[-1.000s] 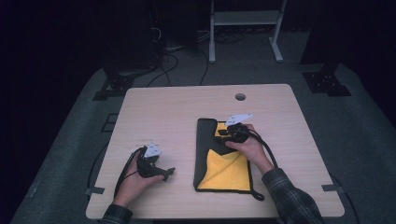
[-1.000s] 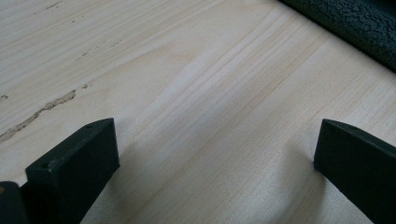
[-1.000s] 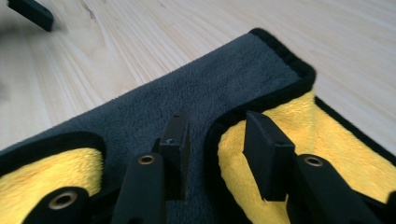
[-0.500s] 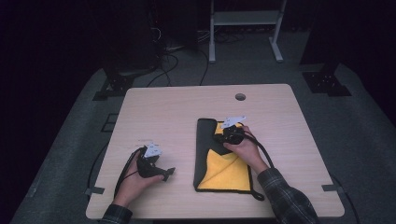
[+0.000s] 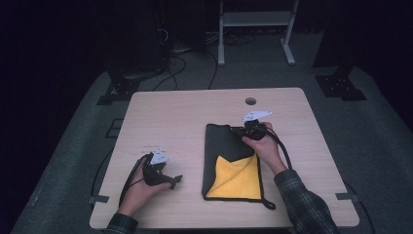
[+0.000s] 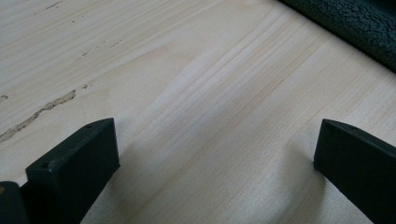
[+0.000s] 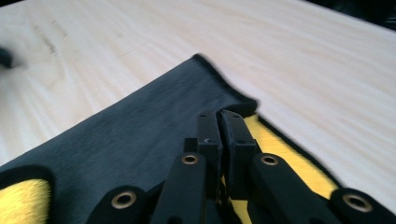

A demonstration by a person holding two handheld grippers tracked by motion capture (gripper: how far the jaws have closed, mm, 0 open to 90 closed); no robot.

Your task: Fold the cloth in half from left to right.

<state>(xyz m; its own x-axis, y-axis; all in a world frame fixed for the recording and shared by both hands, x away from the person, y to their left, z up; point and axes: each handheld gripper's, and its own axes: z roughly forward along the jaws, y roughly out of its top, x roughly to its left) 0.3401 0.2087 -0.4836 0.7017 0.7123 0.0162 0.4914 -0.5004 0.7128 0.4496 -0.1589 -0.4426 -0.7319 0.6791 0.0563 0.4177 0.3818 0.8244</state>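
A cloth [image 5: 224,146], black outside and yellow [image 5: 238,178] inside, lies folded on the right half of the wooden table [image 5: 185,117]. My right gripper [image 5: 239,130] sits at the cloth's far right corner, its jaws shut on the cloth's edge. In the right gripper view the shut jaws [image 7: 219,122] rest over the black cloth [image 7: 140,135], with yellow showing to their right. My left gripper [image 5: 176,180] lies on the table near the front left, open. Its jaws [image 6: 215,163] stand wide apart over bare wood, and the cloth's dark edge [image 6: 355,23] shows farther off.
A small round hole [image 5: 250,101] sits near the table's far edge. Behind the table stand a white metal frame [image 5: 253,29] and cables [image 5: 180,58] on the dark floor. A cable [image 5: 282,151] trails from the right gripper across the table.
The right gripper has shifted slightly with the cloth's corner, and black cloth now covers the yellow that showed beside it. The left gripper has not moved.
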